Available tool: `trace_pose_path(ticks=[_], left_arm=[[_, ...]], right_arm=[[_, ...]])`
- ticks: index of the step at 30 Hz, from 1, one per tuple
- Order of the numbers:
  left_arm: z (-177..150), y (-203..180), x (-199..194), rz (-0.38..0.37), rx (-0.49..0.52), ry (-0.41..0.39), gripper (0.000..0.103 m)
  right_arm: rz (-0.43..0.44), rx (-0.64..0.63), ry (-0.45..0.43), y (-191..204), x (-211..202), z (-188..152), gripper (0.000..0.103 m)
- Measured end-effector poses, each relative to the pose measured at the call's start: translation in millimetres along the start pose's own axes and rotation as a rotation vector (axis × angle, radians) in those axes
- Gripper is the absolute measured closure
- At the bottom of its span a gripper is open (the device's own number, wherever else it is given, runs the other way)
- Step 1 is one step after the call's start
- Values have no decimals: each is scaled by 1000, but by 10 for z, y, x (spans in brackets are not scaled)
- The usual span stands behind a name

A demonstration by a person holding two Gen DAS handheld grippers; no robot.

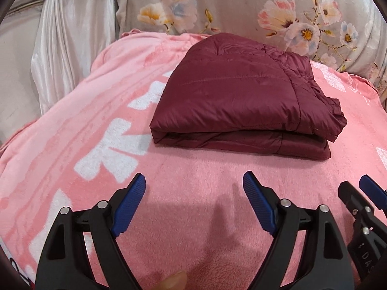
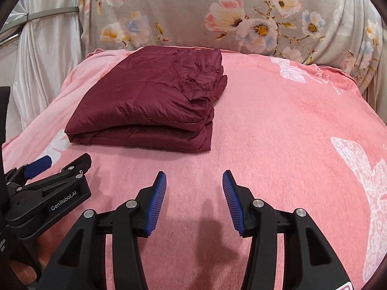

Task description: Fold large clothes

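A maroon quilted jacket [image 1: 237, 91] lies folded into a thick rectangle on the pink blanket [image 1: 193, 193]; it also shows in the right wrist view [image 2: 150, 101], left of centre. My left gripper [image 1: 194, 181] is open and empty, held over the blanket a little in front of the jacket's folded edge. My right gripper [image 2: 194, 180] is open and empty, in front of and to the right of the jacket. The right gripper also shows at the left wrist view's right edge [image 1: 358, 188], and the left gripper at the right wrist view's left edge [image 2: 65, 163].
The pink blanket [image 2: 290, 133] with white butterfly prints covers the bed. A grey floral cover [image 1: 241, 4] rises behind it. A white satin curtain [image 1: 72, 48] hangs at the far left. A fingertip [image 1: 173, 282] shows at the bottom edge.
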State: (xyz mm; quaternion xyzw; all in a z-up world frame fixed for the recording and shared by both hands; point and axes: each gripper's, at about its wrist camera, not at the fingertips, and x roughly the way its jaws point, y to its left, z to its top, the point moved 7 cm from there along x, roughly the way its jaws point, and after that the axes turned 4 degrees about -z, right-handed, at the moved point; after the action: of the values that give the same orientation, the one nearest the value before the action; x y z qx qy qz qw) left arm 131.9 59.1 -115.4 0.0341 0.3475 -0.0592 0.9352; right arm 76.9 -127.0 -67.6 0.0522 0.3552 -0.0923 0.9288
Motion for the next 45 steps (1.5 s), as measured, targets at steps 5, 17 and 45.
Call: trace_pose_path(ticks=[5, 17, 45], left_arm=[[-12, -13, 8, 14, 14, 5, 23], [-29, -41, 25, 26, 29, 13, 23], [-22, -37, -5, 43, 33, 5, 23]], right_arm=[[-8, 11, 8, -24, 11, -7, 55], [-13, 3, 6, -37, 22, -8, 55], [-24, -6, 4, -50, -5, -16, 55]])
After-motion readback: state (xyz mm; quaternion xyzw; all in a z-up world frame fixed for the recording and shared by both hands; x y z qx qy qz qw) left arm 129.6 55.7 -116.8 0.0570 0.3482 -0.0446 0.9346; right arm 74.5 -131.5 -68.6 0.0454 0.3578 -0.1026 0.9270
